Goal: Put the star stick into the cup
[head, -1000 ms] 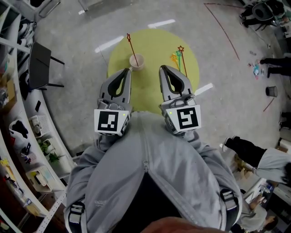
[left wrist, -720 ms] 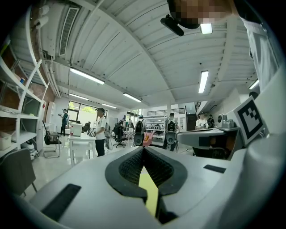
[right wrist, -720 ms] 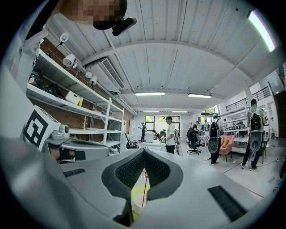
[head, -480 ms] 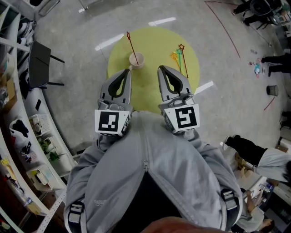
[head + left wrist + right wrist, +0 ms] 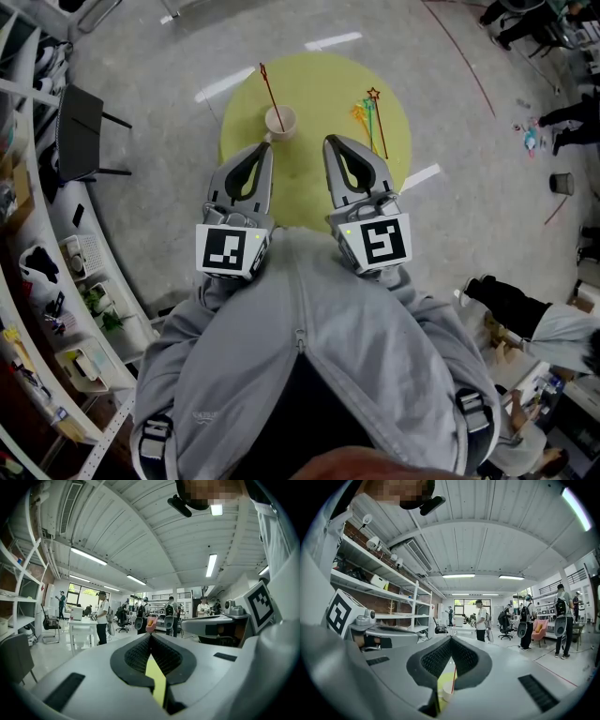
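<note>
A pale cup (image 5: pixel 280 121) stands on the far left part of the round yellow table (image 5: pixel 319 84), with one red star stick (image 5: pixel 268 89) leaning in it. More star sticks (image 5: pixel 371 117), red, green and yellow, lie on the table's right side. My left gripper (image 5: pixel 262 147) hovers just short of the cup, shut and holding nothing. My right gripper (image 5: pixel 330 141) is level with it, left of the loose sticks, also shut and holding nothing. In the right gripper view the cup (image 5: pixel 445 691) and its red stick (image 5: pixel 453 679) show below the jaws. The left gripper view shows only yellow table (image 5: pixel 157 684) under the shut left gripper (image 5: pixel 150 635).
A dark chair (image 5: pixel 80 131) stands on the grey floor to the left, beside shelving (image 5: pixel 37 309) along the left edge. People (image 5: pixel 562 112) stand at the far right. Red lines (image 5: pixel 469 66) mark the floor beyond the table.
</note>
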### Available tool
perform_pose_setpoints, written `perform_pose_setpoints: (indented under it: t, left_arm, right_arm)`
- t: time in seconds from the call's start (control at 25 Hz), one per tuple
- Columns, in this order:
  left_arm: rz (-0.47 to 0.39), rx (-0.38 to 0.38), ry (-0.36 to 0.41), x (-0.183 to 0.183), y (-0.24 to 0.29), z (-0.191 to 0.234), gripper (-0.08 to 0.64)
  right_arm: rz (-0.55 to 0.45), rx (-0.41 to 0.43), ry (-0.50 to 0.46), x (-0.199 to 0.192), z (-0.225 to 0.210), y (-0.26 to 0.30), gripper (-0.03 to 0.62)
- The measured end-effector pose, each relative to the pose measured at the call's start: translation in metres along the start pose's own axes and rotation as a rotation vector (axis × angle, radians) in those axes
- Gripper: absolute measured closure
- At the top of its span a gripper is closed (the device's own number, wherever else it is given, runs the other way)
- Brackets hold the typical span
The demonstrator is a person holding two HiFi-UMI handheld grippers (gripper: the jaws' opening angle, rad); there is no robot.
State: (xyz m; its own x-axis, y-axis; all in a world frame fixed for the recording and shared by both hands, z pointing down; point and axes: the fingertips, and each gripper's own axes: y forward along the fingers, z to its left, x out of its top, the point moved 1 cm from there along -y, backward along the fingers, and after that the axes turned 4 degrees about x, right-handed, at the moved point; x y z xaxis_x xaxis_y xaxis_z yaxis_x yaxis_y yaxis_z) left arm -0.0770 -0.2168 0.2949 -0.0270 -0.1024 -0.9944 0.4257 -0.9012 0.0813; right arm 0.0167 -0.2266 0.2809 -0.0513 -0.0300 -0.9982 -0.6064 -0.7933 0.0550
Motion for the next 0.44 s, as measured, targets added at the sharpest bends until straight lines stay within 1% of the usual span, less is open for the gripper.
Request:
perform_pose_setpoints:
  t: [0.44]
  left_arm:
    - [-0.001,-0.026,-0.003,0.000,0.011,-0.005,0.543]
  right_arm:
    - [0.004,0.007,0.005,-0.002,-0.008,0.004,0.561]
